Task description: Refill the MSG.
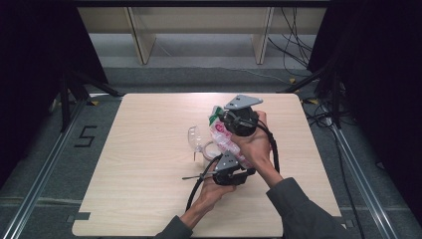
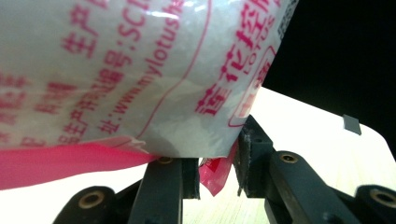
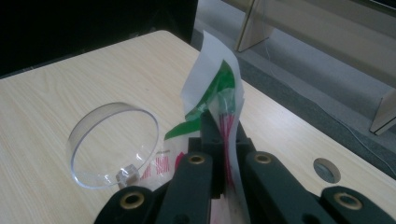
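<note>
bag (image 1: 225,137) up over table (image 1: 149,199), beside clear cup (image 1: 195,139) | right gripper (image 3: 223,122) jaws pressed on top edge, left gripper (image 2: 218,161) pinching bottom corner | step: likely tearing open | next: pull apart, aim at cup

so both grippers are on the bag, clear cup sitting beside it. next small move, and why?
Probably tilt the bag toward the clear cup. The right gripper is shut on the bag's green-and-white top edge, and the left gripper pinches its pink bottom corner, so both ends look held. The cup lies on its side on the table; it may need righting first.
</note>
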